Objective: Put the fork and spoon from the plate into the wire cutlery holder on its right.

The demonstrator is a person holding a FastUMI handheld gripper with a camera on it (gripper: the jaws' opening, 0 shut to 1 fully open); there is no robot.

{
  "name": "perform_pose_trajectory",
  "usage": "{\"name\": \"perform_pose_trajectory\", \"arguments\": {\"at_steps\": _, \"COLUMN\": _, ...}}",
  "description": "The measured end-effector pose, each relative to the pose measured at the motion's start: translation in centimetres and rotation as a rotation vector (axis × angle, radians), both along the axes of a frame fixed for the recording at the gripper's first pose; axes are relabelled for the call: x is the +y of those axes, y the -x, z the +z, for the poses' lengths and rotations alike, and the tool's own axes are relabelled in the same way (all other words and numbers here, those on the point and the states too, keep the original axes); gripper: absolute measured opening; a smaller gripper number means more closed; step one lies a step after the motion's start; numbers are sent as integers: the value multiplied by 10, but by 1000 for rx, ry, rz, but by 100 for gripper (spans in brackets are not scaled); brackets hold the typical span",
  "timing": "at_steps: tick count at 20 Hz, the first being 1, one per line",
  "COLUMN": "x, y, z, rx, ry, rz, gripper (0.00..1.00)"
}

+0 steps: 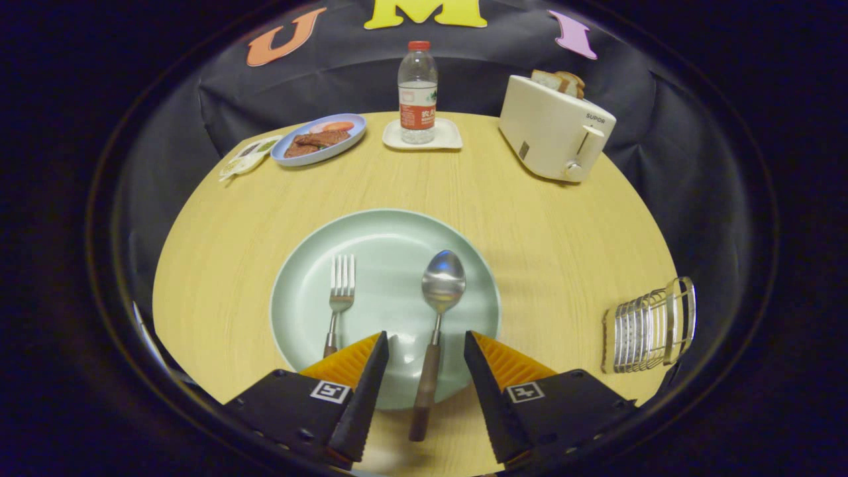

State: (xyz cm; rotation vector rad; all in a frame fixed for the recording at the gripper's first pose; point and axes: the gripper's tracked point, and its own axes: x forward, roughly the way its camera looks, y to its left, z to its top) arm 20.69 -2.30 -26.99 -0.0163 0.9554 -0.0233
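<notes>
A pale green plate lies on the wooden table just ahead of my fingers. On it rest a metal fork on the left and a spoon on the right, both with dark wooden handles pointing back toward me. My gripper is open, and the spoon's handle lies in the gap between the two fingers without touching either. The fork's handle end is hidden behind the left finger. The wire cutlery holder stands to the right of the plate, near the table's edge.
At the back of the table stand a white toaster with bread slices, a water bottle on a small white tray, and a blue dish of food with a small packet beside it. Bare wood separates the plate from the holder.
</notes>
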Motion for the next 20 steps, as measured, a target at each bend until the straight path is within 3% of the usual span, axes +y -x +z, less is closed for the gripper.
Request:
{"name": "perform_pose_trajectory", "arguments": {"at_steps": 1, "x": 0, "y": 1, "z": -1, "rx": 7, "ry": -3, "rz": 2, "gripper": 59}}
{"name": "perform_pose_trajectory", "arguments": {"at_steps": 3, "x": 2, "y": 0, "z": -2, "rx": 4, "ry": -15, "rz": 7, "gripper": 57}}
{"name": "perform_pose_trajectory", "arguments": {"at_steps": 5, "x": 2, "y": 2, "z": -3, "rx": 18, "ry": -18, "rz": 11, "gripper": 45}}
{"name": "perform_pose_trajectory", "arguments": {"at_steps": 10, "x": 3, "y": 5, "z": -14, "rx": 58, "ry": -1, "rz": -2, "gripper": 44}}
{"name": "perform_pose_trajectory", "arguments": {"at_steps": 12, "x": 0, "y": 11, "z": -15, "rx": 82, "ry": 15, "rz": -8, "gripper": 17}}
{"name": "perform_pose_trajectory", "arguments": {"at_steps": 15, "x": 4, "y": 9, "z": -15, "rx": 68, "ry": -4, "rz": -19, "gripper": 19}}
{"name": "perform_pose_trajectory", "arguments": {"at_steps": 17, "x": 11, "y": 7, "z": -14, "rx": 63, "ry": -17, "rz": -7, "gripper": 5}}
{"name": "perform_pose_trajectory", "arguments": {"at_steps": 20, "x": 13, "y": 11, "z": -5, "rx": 54, "ry": -16, "rz": -7, "gripper": 5}}
